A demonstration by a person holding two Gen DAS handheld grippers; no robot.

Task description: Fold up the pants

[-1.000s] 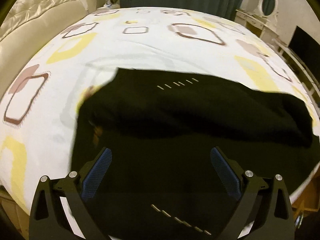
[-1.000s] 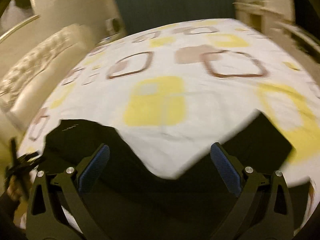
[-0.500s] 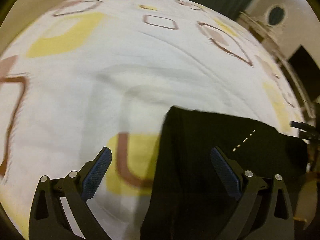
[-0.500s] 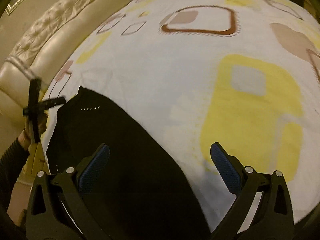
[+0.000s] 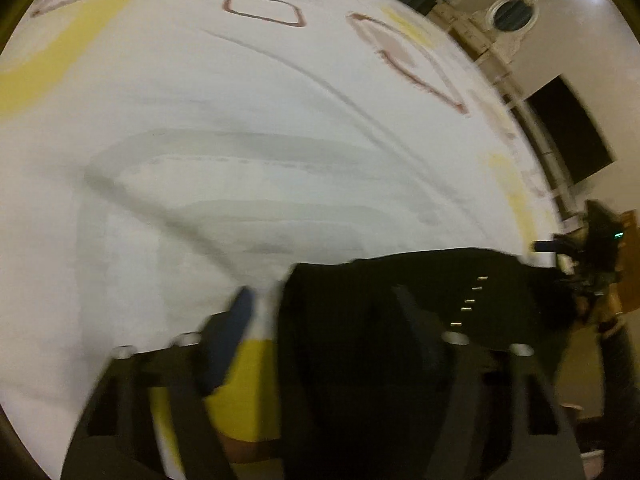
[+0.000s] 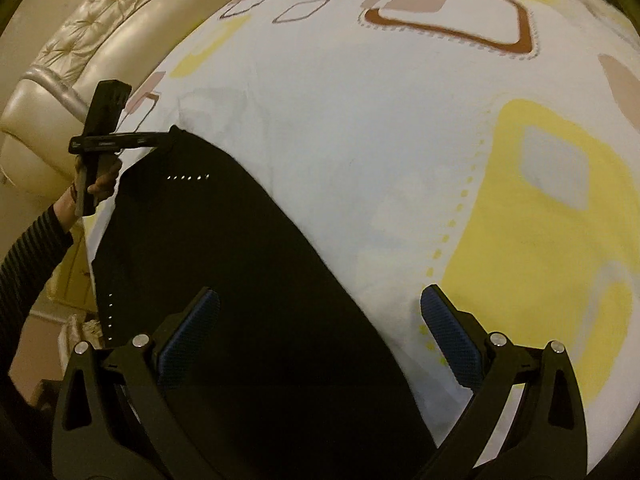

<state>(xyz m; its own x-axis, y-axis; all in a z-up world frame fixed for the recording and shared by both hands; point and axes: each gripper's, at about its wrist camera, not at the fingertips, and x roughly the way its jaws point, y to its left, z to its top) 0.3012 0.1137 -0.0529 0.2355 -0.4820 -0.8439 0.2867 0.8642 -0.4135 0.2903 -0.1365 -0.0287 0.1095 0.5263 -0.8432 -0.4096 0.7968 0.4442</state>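
Black pants (image 6: 224,280) lie folded on the bed, on the white bedspread (image 6: 360,140) with the yellow and brown squares, close to its near edge. They run as a long dark band. A row of small bright studs (image 6: 188,178) shows near the far end, a second row (image 6: 110,316) along the side edge.

Left gripper (image 5: 320,304): its own view is smeared with motion. Jaws have just been closing and stand about half spread. The corner edge of the pants sits between them; the blue pad (image 5: 240,312) is over bare bedspread just beside the cloth, the other finger (image 5: 404,308) over the black fabric. Can't tell from the blur whether the pads press the cloth yet. From the right wrist view, the same gripper (image 6: 160,138) sits at the far corner of the pants, held by a hand (image 6: 102,178) with a dark ribbed sleeve (image 6: 32,248).

Right gripper (image 6: 320,312): jaws spread wide, both blue pads clear, nothing pinched. It points down at the near part of the pants; the fabric edge runs between the fingers, one pad (image 6: 190,332) over black cloth, the other pad (image 6: 450,340) over the bedspread. In the left wrist view it shows only as a dark blurred shape (image 5: 576,256) at the far end of the pants.

Cream tufted headboard (image 6: 80,52) curves along the far side of the bed. A dark screen (image 5: 568,128) hangs on the wall.
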